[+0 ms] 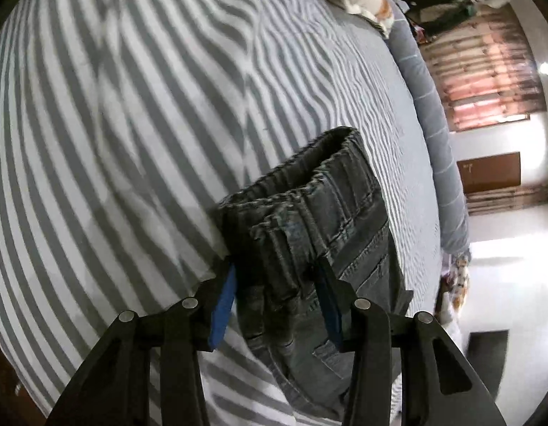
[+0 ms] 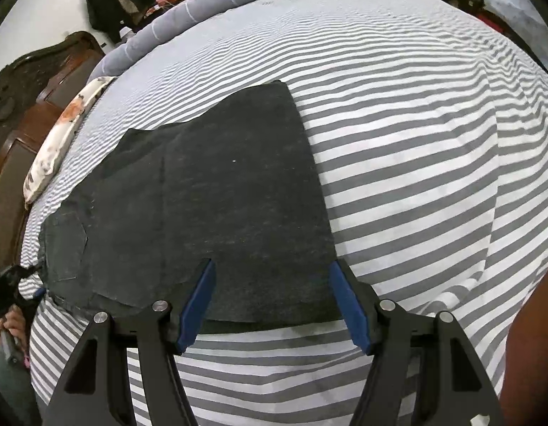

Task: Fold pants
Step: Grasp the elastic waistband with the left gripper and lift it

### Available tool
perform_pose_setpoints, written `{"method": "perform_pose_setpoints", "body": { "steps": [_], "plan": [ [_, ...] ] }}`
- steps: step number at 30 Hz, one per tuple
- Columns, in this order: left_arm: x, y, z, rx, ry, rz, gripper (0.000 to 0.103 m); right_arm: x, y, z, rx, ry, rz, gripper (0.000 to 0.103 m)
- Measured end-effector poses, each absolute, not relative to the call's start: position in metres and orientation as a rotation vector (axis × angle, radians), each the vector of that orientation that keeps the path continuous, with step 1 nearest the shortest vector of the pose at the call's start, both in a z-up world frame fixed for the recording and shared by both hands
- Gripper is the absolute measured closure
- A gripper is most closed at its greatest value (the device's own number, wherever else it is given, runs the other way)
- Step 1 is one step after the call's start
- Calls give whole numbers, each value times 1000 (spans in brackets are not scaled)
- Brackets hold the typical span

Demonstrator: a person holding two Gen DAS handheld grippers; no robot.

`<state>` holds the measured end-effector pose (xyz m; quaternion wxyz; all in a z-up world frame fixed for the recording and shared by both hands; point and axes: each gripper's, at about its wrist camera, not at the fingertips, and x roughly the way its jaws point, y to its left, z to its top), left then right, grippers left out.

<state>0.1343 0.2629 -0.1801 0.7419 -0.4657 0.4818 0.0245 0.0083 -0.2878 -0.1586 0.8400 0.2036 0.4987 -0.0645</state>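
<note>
The left gripper (image 1: 274,280) had its two blue pads partly apart, with the bunched waistband end of the dark grey pants (image 1: 309,220) squeezed between them. The waistband stood up from the pads and pointed away toward the far side of the bed. More of the cloth hung down below the pads, near the bottom of that view.

The right gripper (image 2: 272,282) was open wider. Its left pad sat over the near edge of the pants (image 2: 217,191), and its right pad sat just at the cloth's right corner. From that view it was not clear if the pads touched or pinched the cloth.

The pants lay flat on the striped bed sheet (image 2: 433,177), grey and white. Their long side ran from the near left, where a back pocket showed, toward the far middle of the bed, where the cut-off end of the leg lay. In the right gripper's view, the waist end was at the near left edge, by a hand (image 2: 15,323) holding the other tool.

Beyond the pants, a grey rolled blanket (image 2: 210,3) lay along the far edge of the bed. A flowery pillow (image 2: 61,135) lay at the left, next to a brown wooden headboard (image 2: 32,85).
</note>
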Motion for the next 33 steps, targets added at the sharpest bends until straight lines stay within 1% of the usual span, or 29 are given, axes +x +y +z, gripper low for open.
{"method": "perform_pose_setpoints", "body": {
  "steps": [2,5,7,10,11,13,15,17,18,20,22,25,29,33],
  "plan": [
    [138,258,-181,-985,1060,72,65,9,-286,-159,411,1057,-145,39],
    [135,259,-181,-1008,1032,67,71,9,-288,-160,418,1058,-152,39],
    [133,260,-183,-1010,1025,66,71,9,-290,-160,426,1055,-158,39],
    [134,259,-186,-1004,1038,78,67,9,-288,-160,414,1060,-169,39],
    [134,258,-186,-1001,1040,81,62,10,-287,-159,404,1060,-170,39],
    [134,257,-187,-993,1045,88,61,11,-284,-159,378,1064,-173,39],
    [134,256,-186,-979,1045,92,61,13,-282,-160,362,1073,-176,39],
    [134,255,-183,-964,1041,98,68,14,-281,-161,355,1081,-182,39],
    [133,254,-182,-956,1040,104,70,15,-281,-162,353,1087,-187,39],
    [135,248,-172,-907,1036,125,74,15,-282,-164,357,1094,-193,39],
    [134,240,-159,-855,1019,136,76,15,-283,-163,353,1091,-205,39],
    [132,227,-137,-776,988,133,77,15,-281,-158,331,1073,-232,39],
    [132,196,-93,-660,927,69,78,22,-269,-152,285,1064,-231,34],
    [133,159,-53,-578,884,-33,79,35,-247,-162,167,1116,-198,33]
  ]
}}
